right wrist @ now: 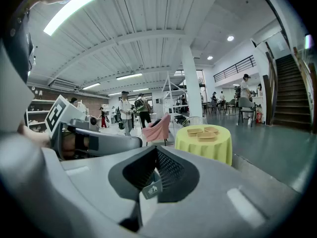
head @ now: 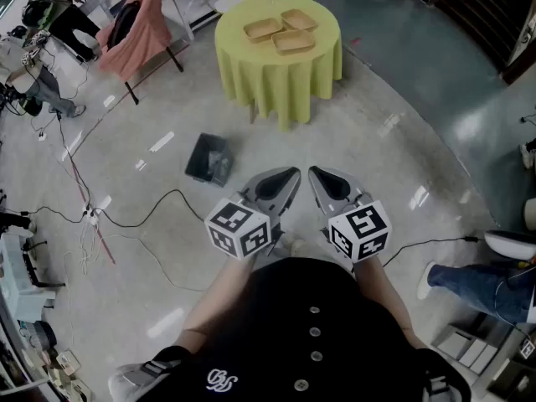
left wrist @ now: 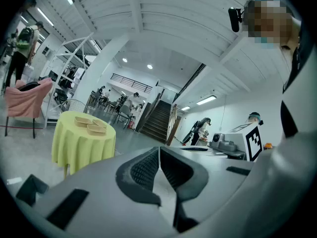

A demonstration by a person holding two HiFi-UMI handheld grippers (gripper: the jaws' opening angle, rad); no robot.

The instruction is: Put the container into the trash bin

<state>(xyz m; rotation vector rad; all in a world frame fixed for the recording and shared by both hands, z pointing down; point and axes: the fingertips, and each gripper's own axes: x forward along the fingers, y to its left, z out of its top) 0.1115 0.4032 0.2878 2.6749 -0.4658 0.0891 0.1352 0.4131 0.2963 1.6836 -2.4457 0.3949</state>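
Observation:
Three shallow brown containers [head: 280,30] lie on a round table with a yellow-green cloth [head: 285,78], far ahead of me. A dark trash bin [head: 209,159] stands on the floor between the table and me. My left gripper [head: 289,176] and right gripper [head: 316,176] hang side by side close to my body, above the floor and well short of the bin. Both are shut with nothing between the jaws. In the left gripper view the jaws [left wrist: 159,150] meet, with the containers [left wrist: 91,124] far off at the left. In the right gripper view, the containers [right wrist: 203,131] show beyond the closed jaws [right wrist: 157,150].
A chair draped in pink cloth [head: 138,23] stands left of the table. Black and red cables [head: 126,220] run over the floor at the left. A person's leg in jeans [head: 477,283] is at the right. A staircase [left wrist: 158,120] rises behind the table.

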